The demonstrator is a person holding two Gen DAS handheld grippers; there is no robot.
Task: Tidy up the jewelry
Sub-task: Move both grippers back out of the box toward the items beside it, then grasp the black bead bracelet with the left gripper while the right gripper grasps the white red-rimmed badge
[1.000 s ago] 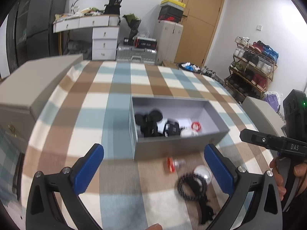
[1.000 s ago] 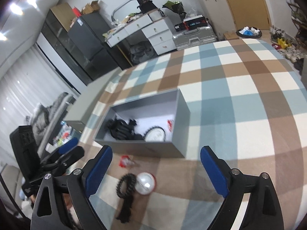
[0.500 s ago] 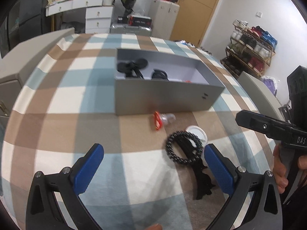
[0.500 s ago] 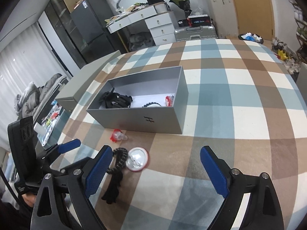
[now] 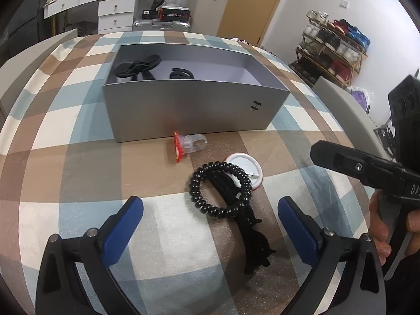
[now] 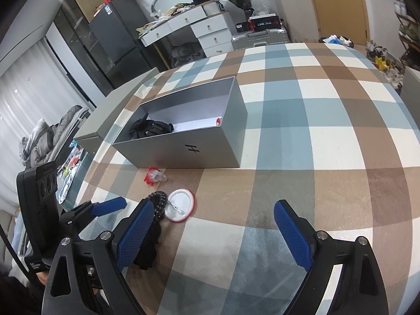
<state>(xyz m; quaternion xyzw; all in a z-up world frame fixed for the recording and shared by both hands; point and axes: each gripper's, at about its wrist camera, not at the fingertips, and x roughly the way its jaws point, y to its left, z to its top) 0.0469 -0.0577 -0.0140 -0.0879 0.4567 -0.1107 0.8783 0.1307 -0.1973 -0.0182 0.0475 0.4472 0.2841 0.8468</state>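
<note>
A grey open box (image 5: 183, 110) (image 6: 199, 147) stands on the checked tablecloth with black items inside (image 5: 139, 67). In front of it lie a clear ring with a red top (image 5: 187, 144) (image 6: 155, 177), a round white badge with a red rim (image 5: 245, 166) (image 6: 181, 204) and a black spiral hair tie (image 5: 220, 193) (image 6: 158, 202) over a black strap (image 5: 252, 239). My left gripper (image 5: 210, 225) is open, low over the cloth, just short of the hair tie. My right gripper (image 6: 212, 233) is open and empty, right of the badge.
A grey box lid (image 6: 118, 110) lies at the table's left edge. Beyond the table are a white desk with drawers (image 5: 113, 8), a silver case (image 5: 160, 25), a shoe rack (image 5: 333, 50) and a door.
Both grippers have come lower and closer to the loose items in front of the box. Both stay open and empty.
</note>
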